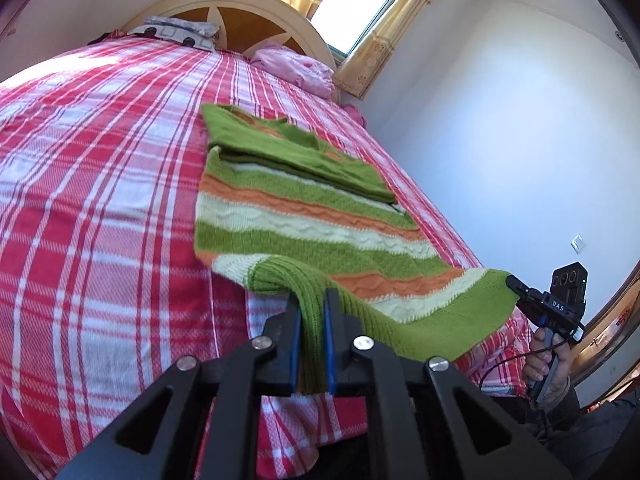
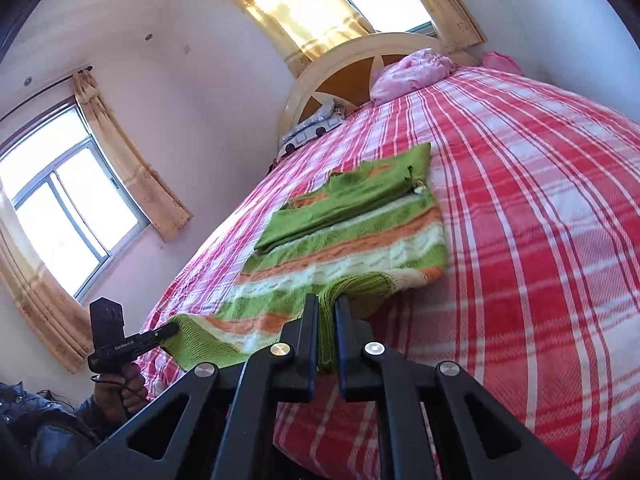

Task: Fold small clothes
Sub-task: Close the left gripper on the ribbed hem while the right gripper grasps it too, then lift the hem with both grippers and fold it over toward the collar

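Observation:
A small knit sweater (image 1: 304, 216) with green, orange and cream stripes lies on the bed, its green sleeves folded across the chest. My left gripper (image 1: 313, 300) is shut on one corner of the green ribbed hem, and shows in the right wrist view (image 2: 170, 330) at the hem's other end. My right gripper (image 2: 327, 304) is shut on the opposite hem corner, seen from the left wrist view (image 1: 514, 282). The hem is lifted a little and hangs stretched between both grippers; the rest of the sweater (image 2: 352, 236) lies flat.
The bed has a red, pink and white plaid cover (image 1: 100, 184). A pink bundle of cloth (image 1: 296, 66) and a patterned pillow (image 1: 176, 30) lie by the curved headboard (image 1: 240, 4). A white wall runs along the bed's right side.

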A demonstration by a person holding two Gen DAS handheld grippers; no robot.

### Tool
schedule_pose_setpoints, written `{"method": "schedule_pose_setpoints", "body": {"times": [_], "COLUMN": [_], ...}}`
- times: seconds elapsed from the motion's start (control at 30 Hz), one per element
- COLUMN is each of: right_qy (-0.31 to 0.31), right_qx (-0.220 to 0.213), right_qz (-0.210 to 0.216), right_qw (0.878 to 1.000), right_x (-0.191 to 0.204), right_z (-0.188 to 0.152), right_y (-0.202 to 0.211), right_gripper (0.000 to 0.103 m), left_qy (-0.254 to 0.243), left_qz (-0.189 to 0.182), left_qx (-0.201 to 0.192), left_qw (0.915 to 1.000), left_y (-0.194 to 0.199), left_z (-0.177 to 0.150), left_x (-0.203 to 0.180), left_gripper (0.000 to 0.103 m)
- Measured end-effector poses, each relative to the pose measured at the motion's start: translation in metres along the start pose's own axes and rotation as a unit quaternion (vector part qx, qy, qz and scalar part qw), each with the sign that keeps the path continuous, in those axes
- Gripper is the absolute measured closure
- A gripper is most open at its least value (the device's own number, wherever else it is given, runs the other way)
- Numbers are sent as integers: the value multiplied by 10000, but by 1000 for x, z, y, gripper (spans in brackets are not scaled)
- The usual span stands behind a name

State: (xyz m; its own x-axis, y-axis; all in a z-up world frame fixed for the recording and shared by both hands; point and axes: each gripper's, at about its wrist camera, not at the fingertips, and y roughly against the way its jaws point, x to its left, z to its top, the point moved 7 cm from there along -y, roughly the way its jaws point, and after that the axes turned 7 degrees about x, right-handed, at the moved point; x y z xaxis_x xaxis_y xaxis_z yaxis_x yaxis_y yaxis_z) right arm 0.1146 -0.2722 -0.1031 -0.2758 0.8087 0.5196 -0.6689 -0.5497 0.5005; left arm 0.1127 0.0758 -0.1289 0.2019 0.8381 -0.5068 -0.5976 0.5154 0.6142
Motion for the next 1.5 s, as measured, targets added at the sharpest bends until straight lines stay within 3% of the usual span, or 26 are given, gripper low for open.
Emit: {"method": "schedule_pose_setpoints", "body": {"times": [0.43,0.9,1.2,1.5], "right_qy": [148,147,223,62], "right_qx": [-492,-631,-509,-230], "right_qz": [44,33,-231,-464], "right_qw": [9987,9979,9982,9986], "right_x": [7,2,-8,-40], "right_z": [72,160,213,248], "right_y": [-7,-55,-102,-156], "right_gripper": [97,98,98,99], "left_qy": [-111,89,11,276], "left_qz": [-200,55,292,476], "left_qx": [-578,-759,-835,-556], "left_qw": [9981,9971,9961,9969], "left_y": [-5,-34,-62,-110], "left_z": [69,142,195,234], "left_x": [-7,13,30,63], "left_gripper": [93,93,93,93]}}
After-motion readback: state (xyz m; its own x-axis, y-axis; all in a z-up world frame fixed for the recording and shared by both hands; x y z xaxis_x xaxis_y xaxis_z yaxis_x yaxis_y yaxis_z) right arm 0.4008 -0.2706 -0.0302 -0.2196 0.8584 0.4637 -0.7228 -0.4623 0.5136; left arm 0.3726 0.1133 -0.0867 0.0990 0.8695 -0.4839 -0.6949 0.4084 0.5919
